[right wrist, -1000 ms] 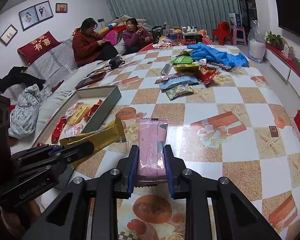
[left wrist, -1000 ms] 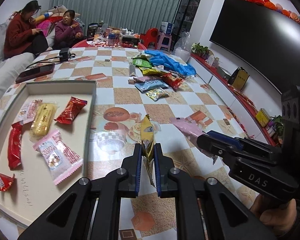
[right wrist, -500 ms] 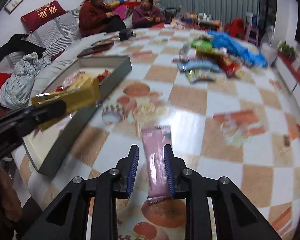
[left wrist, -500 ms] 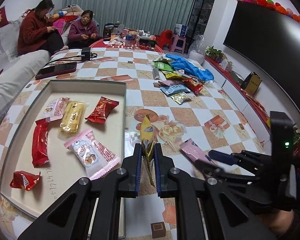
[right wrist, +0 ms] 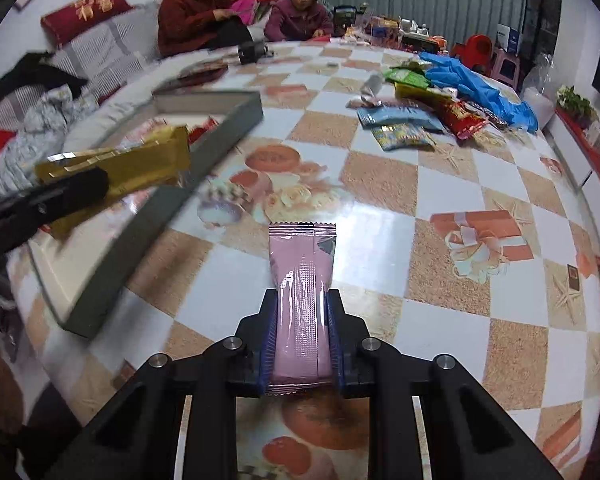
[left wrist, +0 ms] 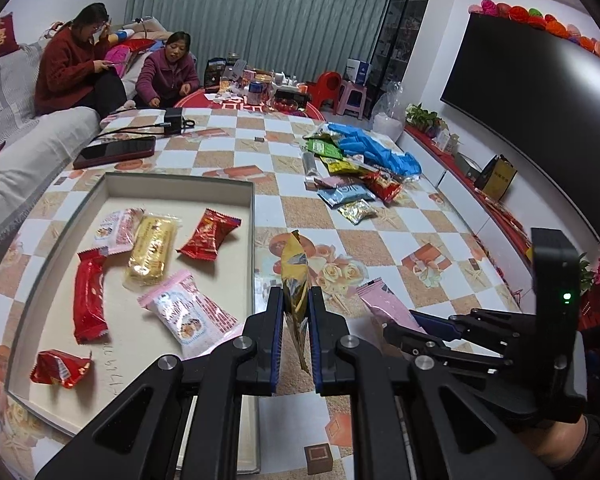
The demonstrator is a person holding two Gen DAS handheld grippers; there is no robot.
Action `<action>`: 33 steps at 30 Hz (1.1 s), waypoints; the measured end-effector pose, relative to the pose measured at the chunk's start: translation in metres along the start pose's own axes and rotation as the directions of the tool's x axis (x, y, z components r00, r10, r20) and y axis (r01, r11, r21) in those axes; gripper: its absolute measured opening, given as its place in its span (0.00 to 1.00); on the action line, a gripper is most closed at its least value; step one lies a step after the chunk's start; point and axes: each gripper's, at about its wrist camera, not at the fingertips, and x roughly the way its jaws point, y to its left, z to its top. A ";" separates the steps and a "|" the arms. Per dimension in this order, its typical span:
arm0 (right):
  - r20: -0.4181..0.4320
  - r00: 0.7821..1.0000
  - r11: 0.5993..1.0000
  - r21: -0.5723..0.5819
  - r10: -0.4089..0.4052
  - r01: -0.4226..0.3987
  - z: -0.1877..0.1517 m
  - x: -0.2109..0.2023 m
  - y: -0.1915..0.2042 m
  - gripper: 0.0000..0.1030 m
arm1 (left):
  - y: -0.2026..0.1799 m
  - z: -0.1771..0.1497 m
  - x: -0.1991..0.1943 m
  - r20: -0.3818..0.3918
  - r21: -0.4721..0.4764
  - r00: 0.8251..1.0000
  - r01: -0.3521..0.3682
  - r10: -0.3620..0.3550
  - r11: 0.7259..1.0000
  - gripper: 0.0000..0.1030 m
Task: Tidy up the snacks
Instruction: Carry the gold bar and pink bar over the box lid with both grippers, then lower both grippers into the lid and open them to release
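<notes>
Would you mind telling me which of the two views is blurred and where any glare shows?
Left wrist view: sharp throughout, with the tray and the gold packet crisp; fisheye bending curves the TV. Right wrist view: motion blur smears the left side, over the tray wall and gold packet, while the pink packet stays sharp; white glare lies on the glossy table beside it.

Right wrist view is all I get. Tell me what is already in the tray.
Observer: The tray holds six snacks: three red, two pink-and-white, one gold bar.
Operator: Give me the left gripper's load.
Observer: The left gripper is shut on a gold packet, held edge-on just right of the tray's wall.
Operator: Report how my pink packet sits from that side.
Observer: The pink packet sticks out of the right gripper, above the tablecloth, right of the gold packet.
</notes>
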 end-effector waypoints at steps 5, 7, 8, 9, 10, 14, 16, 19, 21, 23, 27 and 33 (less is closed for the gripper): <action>0.068 0.997 1.000 -0.009 0.021 -0.020 0.018 -0.020 0.017 0.24 | 0.011 0.006 -0.008 0.011 -0.009 0.999 -0.037 0.037 0.999 0.12; 0.086 0.996 0.999 -0.021 0.032 -0.030 0.025 -0.025 0.026 0.24 | 0.017 0.007 -0.009 0.007 -0.016 0.998 -0.060 0.060 0.998 0.12; 0.092 0.995 0.999 -0.028 0.037 -0.034 0.029 -0.025 0.031 0.24 | 0.021 0.008 -0.009 0.003 -0.024 0.998 -0.070 0.070 0.997 0.12; 0.096 0.994 0.999 -0.035 0.042 -0.039 0.031 -0.026 0.036 0.24 | 0.025 0.008 -0.010 -0.002 -0.032 0.997 -0.079 0.079 0.996 0.12; 0.099 0.994 0.998 -0.042 0.048 -0.044 0.033 -0.026 0.040 0.24 | 0.029 0.008 -0.010 -0.006 -0.038 0.996 -0.088 0.088 0.995 0.12; 0.110 0.991 0.995 -0.075 0.074 -0.066 0.042 -0.024 0.062 0.24 | 0.042 0.011 -0.015 0.000 -0.034 0.992 -0.126 0.126 0.991 0.12; 0.109 0.990 0.993 -0.095 0.084 -0.074 0.047 -0.022 0.073 0.24 | 0.046 0.012 -0.018 0.011 -0.030 0.989 -0.149 0.149 0.988 0.12; 0.116 0.989 0.990 -0.116 0.096 -0.082 0.056 -0.019 0.088 0.24 | 0.054 0.016 -0.023 0.028 -0.020 0.983 -0.179 0.180 0.984 0.12; 0.119 0.987 0.988 -0.122 0.108 -0.093 0.062 -0.016 0.095 0.24 | 0.060 0.019 -0.024 0.030 -0.017 0.980 -0.196 0.196 0.980 0.12; 0.119 0.986 0.987 -0.130 0.115 -0.100 0.069 -0.013 0.102 0.24 | 0.068 0.020 -0.023 0.026 -0.022 0.977 -0.210 0.211 0.977 0.12; 0.121 0.986 0.985 -0.139 0.118 -0.101 0.081 -0.007 0.115 0.24 | 0.081 0.023 -0.019 0.007 -0.034 0.972 -0.236 0.236 0.971 0.12; 0.106 0.987 0.985 -0.132 0.121 -0.107 0.092 0.003 0.123 0.24 | 0.094 0.026 -0.013 -0.008 -0.041 0.968 -0.252 0.251 0.967 0.12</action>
